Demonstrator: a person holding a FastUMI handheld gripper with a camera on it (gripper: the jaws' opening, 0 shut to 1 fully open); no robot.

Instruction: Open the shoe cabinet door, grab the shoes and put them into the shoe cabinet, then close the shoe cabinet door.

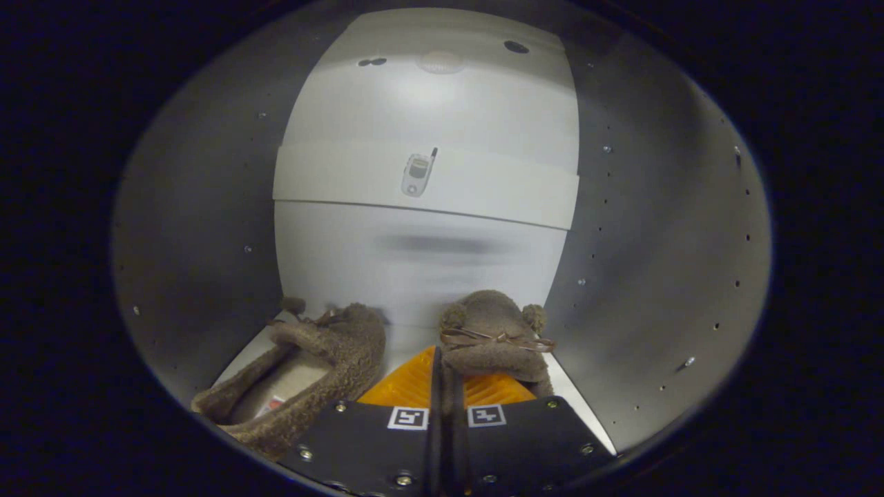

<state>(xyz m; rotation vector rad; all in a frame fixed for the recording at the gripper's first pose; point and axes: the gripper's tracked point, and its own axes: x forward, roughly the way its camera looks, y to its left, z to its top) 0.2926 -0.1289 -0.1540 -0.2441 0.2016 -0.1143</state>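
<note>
Gripper: you are holding the gripper (440, 386) inside the shoe cabinet (642, 228), its two fingers drawn nearly together with only a thin dark slit showing between them.
Jaws: they are clenching on the rim of the right slipper (494, 335); a sliver of its brown fuzzy edge is sitting in the slit, and both fingers appear to be pressing on it.
Right slipper: it is lying just ahead of your fingertips, toe pointing toward the cabinet's back wall, with a thin ribbon bow (494, 338) across its top and two small pompoms beside it.
Left slipper: the left slipper (304, 373) is resting on the cabinet floor to the left of your fingers, apart from the held one, its opening facing up and a pale insole showing inside.
Cabinet interior: grey side walls dotted with small holes are curving around both slippers, and a white back panel (428, 269) is standing beyond them.
Shelf edge: a white shelf (345, 179) is crossing the back wall well above the slippers.
Sticker: a small phone-shaped picture (418, 172) is showing on that shelf edge.
</note>
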